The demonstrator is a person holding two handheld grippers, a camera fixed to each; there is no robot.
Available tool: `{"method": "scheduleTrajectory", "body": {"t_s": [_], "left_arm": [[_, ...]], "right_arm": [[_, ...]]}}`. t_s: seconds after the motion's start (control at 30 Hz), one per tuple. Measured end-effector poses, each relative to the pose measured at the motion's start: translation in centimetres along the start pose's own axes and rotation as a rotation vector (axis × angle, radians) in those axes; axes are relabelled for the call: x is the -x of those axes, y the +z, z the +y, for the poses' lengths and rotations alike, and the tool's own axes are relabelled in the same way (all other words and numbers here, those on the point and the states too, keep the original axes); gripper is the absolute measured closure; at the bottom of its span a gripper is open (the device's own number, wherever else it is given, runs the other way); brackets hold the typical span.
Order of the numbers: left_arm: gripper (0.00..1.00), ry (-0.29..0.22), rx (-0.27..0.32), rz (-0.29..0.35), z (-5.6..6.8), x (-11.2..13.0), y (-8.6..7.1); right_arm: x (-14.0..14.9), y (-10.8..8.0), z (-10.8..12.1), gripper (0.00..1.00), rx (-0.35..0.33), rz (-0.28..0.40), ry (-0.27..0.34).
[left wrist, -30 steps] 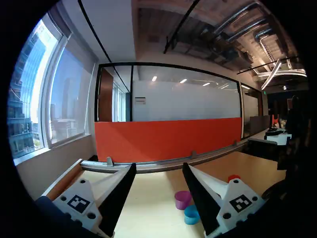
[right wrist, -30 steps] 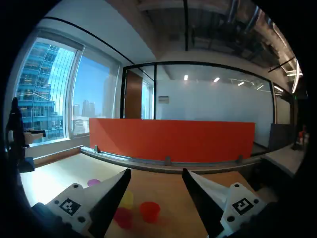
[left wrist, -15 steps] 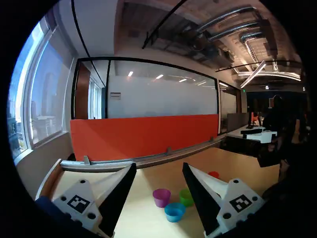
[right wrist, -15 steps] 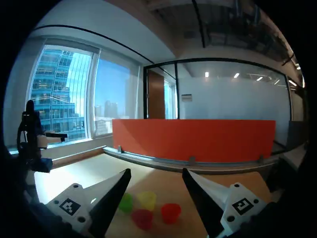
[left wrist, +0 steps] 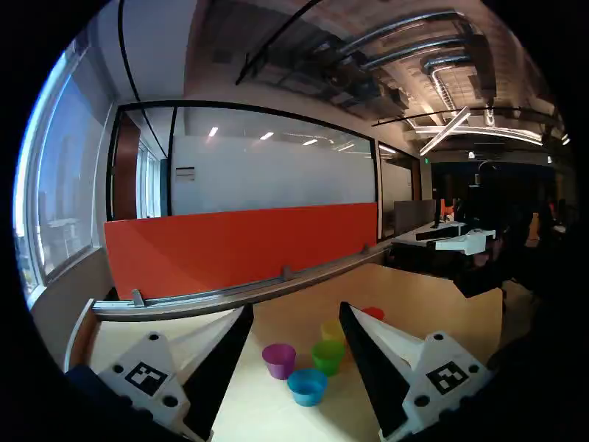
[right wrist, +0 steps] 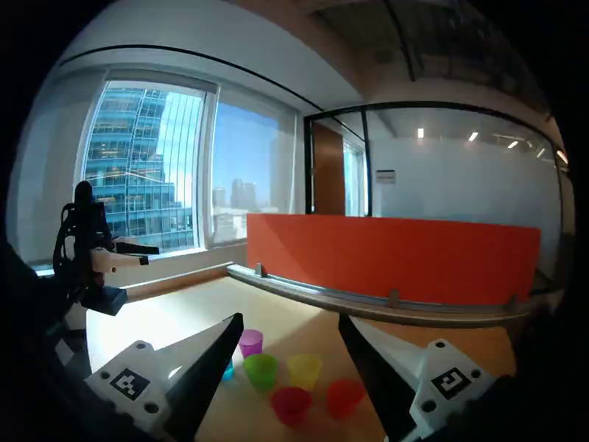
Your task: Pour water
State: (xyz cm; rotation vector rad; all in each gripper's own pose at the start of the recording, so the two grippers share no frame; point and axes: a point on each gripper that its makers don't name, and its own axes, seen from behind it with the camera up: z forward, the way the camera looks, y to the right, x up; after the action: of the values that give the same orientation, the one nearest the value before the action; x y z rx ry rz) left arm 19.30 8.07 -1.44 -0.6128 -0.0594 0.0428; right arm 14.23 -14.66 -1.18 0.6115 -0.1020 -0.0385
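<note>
Several small plastic cups stand grouped on a light wooden table (left wrist: pixel 420 291). In the left gripper view I see a purple cup (left wrist: pixel 279 360), a blue cup (left wrist: pixel 307 386), a green cup (left wrist: pixel 327 356), a yellow cup (left wrist: pixel 333 330) and a red cup (left wrist: pixel 372 313). My left gripper (left wrist: pixel 296 324) is open above them. The right gripper view has the purple cup (right wrist: pixel 250 342), green cup (right wrist: pixel 261 370), yellow cup (right wrist: pixel 305 370), a magenta cup (right wrist: pixel 291 404) and the red cup (right wrist: pixel 344 396). My right gripper (right wrist: pixel 291 328) is open above the cups. The other gripper (right wrist: pixel 92 254) hangs at far left.
An orange divider panel (left wrist: pixel 235 247) with a metal rail (left wrist: pixel 243 295) borders the table's far side. Tall windows (right wrist: pixel 140 177) lie to the left. Desks with equipment (left wrist: pixel 460 243) stand at the right in the left gripper view.
Both cameras have swung and tilted down toward the table, so more cups have come into view between the fingers. Both grippers stay open.
</note>
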Motion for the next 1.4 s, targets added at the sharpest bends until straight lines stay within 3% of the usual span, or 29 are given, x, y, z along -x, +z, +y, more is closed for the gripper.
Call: {"method": "scheduleTrajectory", "body": {"t_s": [0.17, 0.57, 0.97, 1.4], "left_arm": [[0.14, -0.007, 0.039, -0.046, 0.6, 1.7, 0.2], [0.14, 0.013, 0.082, -0.128, 0.8, 5.6, 1.5], [0.14, 0.013, 0.119, -0.219, 1.4, 10.5, 3.0], [0.14, 0.029, 0.155, -0.326, 2.2, 15.8, 4.5]], "right_arm": [[0.2, 0.4, -0.6, 0.0, -0.024, -0.028, -0.012], [0.3, 0.7, -1.1, 0.0, -0.068, -0.09, -0.046], [2.7, 0.8, -2.0, 0.0, -0.123, -0.174, -0.082], [5.3, 2.2, -2.5, 0.0, -0.157, -0.238, -0.113]]}}
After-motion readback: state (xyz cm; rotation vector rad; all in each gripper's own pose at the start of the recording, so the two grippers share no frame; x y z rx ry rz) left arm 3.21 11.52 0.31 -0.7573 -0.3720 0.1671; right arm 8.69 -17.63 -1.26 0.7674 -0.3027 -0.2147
